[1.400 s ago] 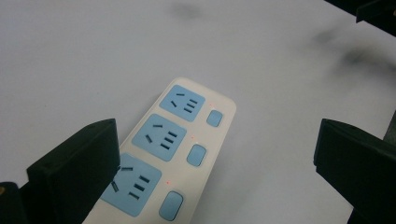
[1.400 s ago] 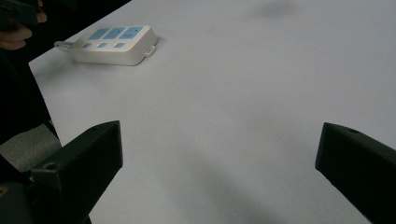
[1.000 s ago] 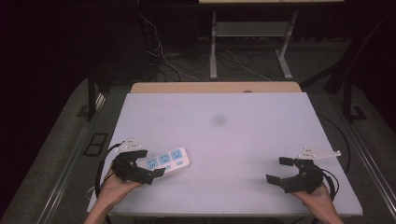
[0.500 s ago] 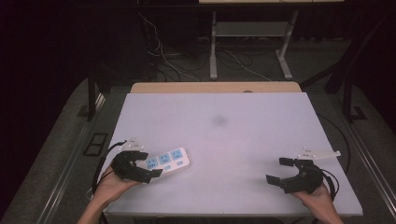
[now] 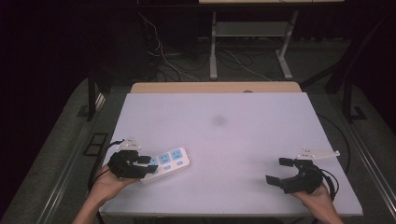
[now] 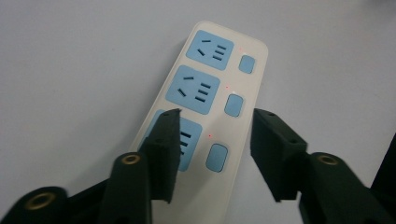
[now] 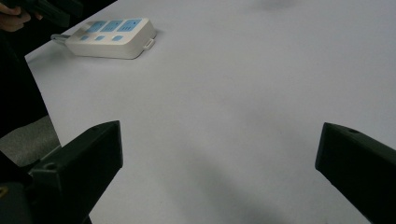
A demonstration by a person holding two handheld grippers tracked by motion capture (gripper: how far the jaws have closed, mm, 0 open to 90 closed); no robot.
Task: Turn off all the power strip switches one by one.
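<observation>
At table's (image 5: 224, 135) near left corner: strip (image 5: 168, 160), one item, lying flat, long axis slanting away toward table's middle

Change noted: left gripper (image 6: 215, 122) has just been closing its jaws, and they now stand about half drawn in, straddling the strip's near end, one to each long side. Left jaw covers part of the nearest socket face; right jaw sits just beside the far long edge. Whether the pads (image 6: 163, 144) already press on the casing cannot be told. Reading: a grasp across the strip's width is being made, so lifting or sliding it likely comes next, and the task appears to be at its start

Strip, description: oblong block with rounded corners, smooth cream-white plastic, slightly glossy. Three pale blue socket panels (image 6: 194, 88) in a row, each with dark slots; beside each, a rounded blue switch (image 6: 234, 105) and a tiny red dot. Hard, slick sides, so a grip across the width may slip if off-centre

Left gripper, description: black, matt, blocky pads on arms with brass-coloured fittings

Right gripper (image 5: 276, 170), at table's near right corner, well apart from the strip: jaws spread wide, nothing between them, bare tabletop beyond

Table, description: flat rectangular top, pale matt surface, one faint dark smudge near its middle
</observation>
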